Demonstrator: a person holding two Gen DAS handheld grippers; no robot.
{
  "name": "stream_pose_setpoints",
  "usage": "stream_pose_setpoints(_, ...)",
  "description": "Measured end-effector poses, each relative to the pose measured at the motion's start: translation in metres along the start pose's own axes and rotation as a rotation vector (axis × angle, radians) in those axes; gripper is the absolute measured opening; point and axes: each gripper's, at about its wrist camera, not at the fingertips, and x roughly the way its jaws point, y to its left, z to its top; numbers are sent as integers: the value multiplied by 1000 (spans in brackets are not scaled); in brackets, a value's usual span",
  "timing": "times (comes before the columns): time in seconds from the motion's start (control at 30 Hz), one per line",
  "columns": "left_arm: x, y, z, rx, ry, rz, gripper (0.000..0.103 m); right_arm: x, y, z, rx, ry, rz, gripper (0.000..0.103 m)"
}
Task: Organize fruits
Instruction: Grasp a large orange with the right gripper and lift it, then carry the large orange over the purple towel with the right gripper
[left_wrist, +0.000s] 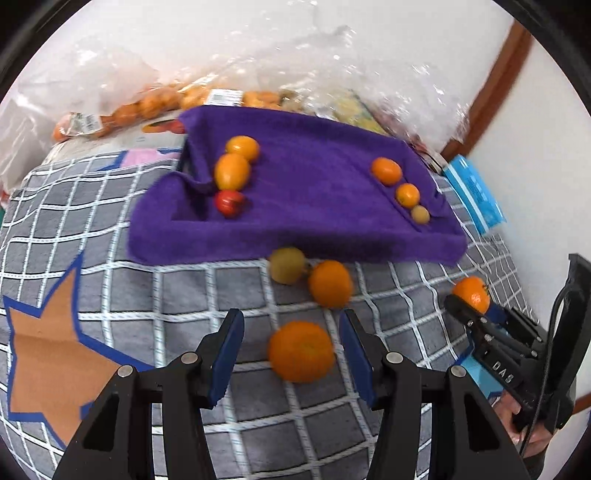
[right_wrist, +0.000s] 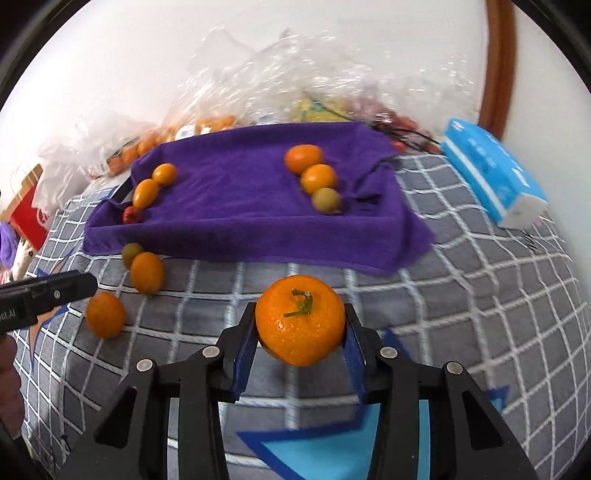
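orange tangerine (right_wrist: 300, 320) between right jaws

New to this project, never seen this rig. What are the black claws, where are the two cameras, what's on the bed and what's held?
No robot here: a person holds a two-finger gripper in each hand, and each carries a fisheye camera looking out along its fingers. So each picture shows its own black claws at the bottom.

The left view shows the left gripper open around a loose orange on the checked blanket, not touching it. The right gripper shows at that picture's right edge.

The right view shows the right gripper shut on a mandarin, stem up.

Behind lies a purple towel with two rows of three small fruits. Two more fruits lie loose just in front of it, and a blue tissue pack lies to the right.
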Motion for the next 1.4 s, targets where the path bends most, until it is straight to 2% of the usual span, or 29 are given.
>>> stream_pose_setpoints(0.3, 20, -9, -15, -8, 48, 10, 51, -8, -22, -20, 30, 3, -16, 43)
stream_pose_setpoints(0.47, 22, -13, -20, 6, 35, 27, 50, -5, -19, -23, 29, 8, -14, 43)
stream_pose_setpoints(0.5, 22, -13, -20, 7, 31, 31, 48, -5, -18, -22, 26, 8, -11, 43)
stream_pose_setpoints(0.57, 21, -12, -19, 8, 25, 38, 39, -6, -16, -21, 20, 9, -10, 43)
stream_pose_setpoints(0.7, 18, -8, -14, -10, 29, 21, 39, -11, -12, -15, 4, -2, -10, 43)
stream_pose_setpoints(1.4, -33, -7, 25, -20, -85, 15, 39, -51, 9, 36, -22, -111, 4, 43)
